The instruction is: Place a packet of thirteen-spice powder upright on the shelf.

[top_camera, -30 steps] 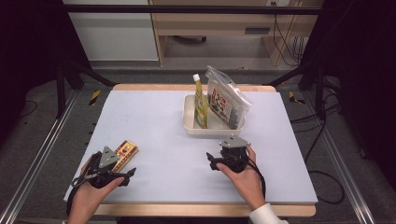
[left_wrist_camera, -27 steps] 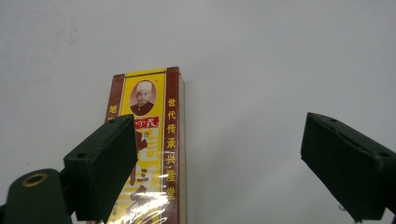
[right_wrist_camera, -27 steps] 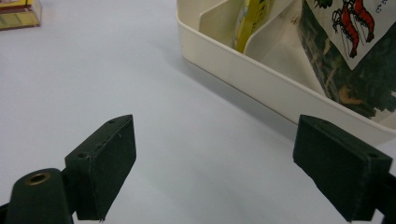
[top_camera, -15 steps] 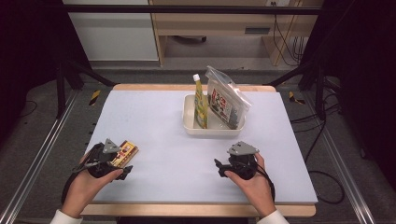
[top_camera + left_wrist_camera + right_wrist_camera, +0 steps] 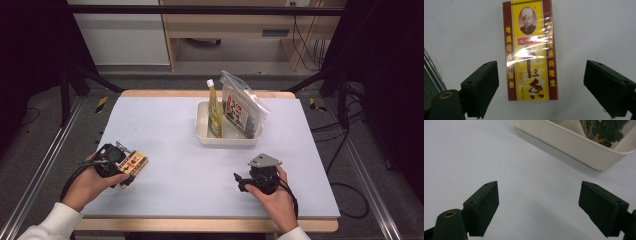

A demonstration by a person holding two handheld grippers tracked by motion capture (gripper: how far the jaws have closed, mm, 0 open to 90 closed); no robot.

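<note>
left gripper (image 5: 541,82): jaws wide apart over yellow box (image 5: 531,50), not touching | box: flat near tabletop (image 5: 165,125) left front corner, partly hidden under gripper from above | right gripper (image 5: 539,205): agape, nothing between | tray (image 5: 574,142): top cut off

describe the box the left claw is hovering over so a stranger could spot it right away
Start at the pale table and go to its near left corner, where the left claw stands open over a flat box lying on the surface. It is red and yellow with Chinese lettering and a small oval portrait, glossy with wrap, far from the white tray holding a bottle and a bag.
</note>
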